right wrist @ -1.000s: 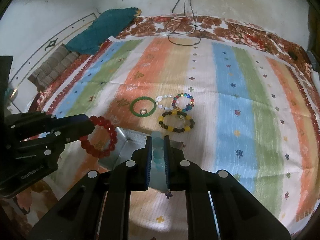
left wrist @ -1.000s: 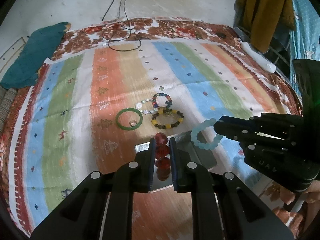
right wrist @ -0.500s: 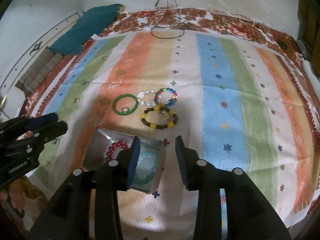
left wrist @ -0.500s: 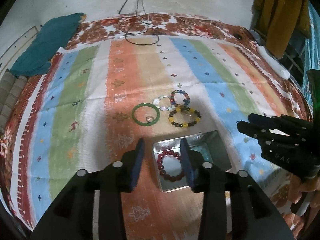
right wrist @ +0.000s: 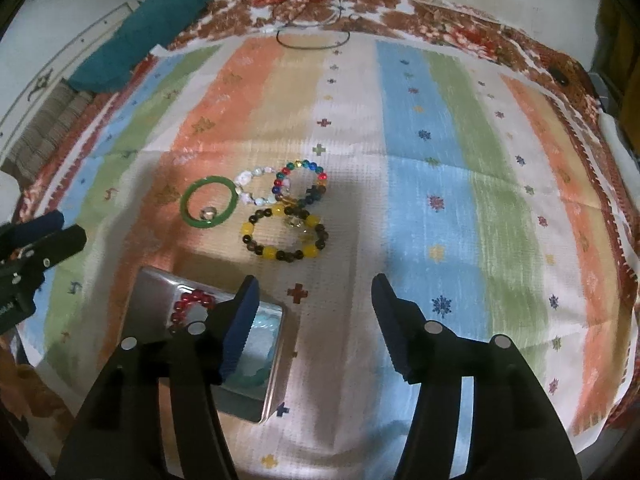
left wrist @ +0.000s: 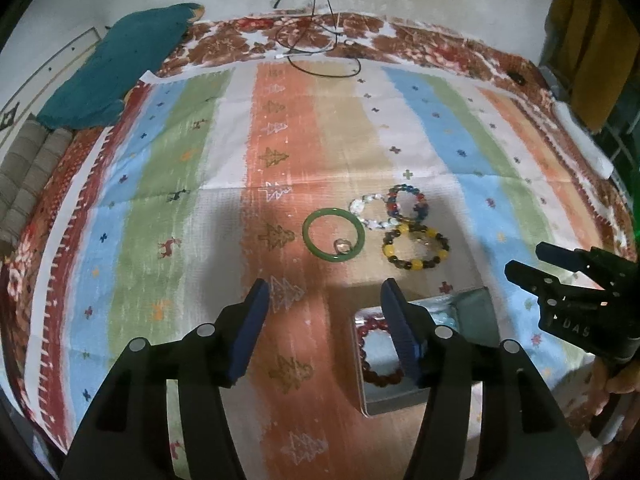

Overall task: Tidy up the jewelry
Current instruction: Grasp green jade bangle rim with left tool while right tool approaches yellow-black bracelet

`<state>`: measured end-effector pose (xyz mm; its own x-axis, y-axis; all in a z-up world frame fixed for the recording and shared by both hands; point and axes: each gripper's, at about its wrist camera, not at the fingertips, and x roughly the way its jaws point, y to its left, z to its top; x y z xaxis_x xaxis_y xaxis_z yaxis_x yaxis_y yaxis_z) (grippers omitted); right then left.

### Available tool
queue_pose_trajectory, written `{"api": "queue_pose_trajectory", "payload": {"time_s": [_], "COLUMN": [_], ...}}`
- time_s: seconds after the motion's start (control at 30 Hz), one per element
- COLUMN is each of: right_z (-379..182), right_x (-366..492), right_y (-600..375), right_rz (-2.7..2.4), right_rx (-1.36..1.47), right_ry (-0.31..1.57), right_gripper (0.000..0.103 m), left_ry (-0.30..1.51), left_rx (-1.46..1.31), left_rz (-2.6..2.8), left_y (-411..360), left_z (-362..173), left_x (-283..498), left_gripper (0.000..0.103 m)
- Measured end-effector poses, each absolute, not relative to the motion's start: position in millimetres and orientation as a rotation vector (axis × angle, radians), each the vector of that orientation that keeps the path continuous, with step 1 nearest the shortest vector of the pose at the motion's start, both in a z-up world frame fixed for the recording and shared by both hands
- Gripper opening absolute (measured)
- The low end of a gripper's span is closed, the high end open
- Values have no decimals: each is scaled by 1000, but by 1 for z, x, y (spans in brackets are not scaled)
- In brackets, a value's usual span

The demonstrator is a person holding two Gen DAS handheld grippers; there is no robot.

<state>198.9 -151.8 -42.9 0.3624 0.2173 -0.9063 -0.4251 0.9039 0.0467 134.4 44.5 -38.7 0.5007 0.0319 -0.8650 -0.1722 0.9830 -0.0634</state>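
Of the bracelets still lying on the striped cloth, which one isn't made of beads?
The solid green bangle, leftmost of the group: one smooth unbroken ring, with a small clear bead inside. The white, multicoloured and yellow-and-dark bracelets are all beaded.

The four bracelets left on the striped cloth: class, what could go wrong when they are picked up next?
1. The white bead bracelet, multicoloured bracelet and yellow-and-dark bracelet touch or overlap; lifting one may drag another.
2. The small clear bead inside the green bangle could be knocked away.

Red bracelet [left wrist: 380,354] half behind finger, pale blue bracelet [right wrist: 260,344] mostly hidden in tin [right wrist: 160,284]
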Motion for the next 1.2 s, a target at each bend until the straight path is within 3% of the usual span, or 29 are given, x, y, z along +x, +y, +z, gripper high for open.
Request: {"api": "queue_pose_trajectory", "payload": {"time_s": [0.3, 1.2], "right_z": [-62, -103], "right_x": [222, 263], "right_y": [-146, -127], "right_rz": [390, 371], "right_rx": [-224, -266], "right_ry": [1180, 1277], "right_gripper": [64, 65], "left_ry": [1085, 1176], "left_rx": [-128, -122], "left_rz": [164, 184], "left_y": [54, 70], "left_z": [-53, -93], "left_x": [161, 220], "left_gripper": [62, 67]}}
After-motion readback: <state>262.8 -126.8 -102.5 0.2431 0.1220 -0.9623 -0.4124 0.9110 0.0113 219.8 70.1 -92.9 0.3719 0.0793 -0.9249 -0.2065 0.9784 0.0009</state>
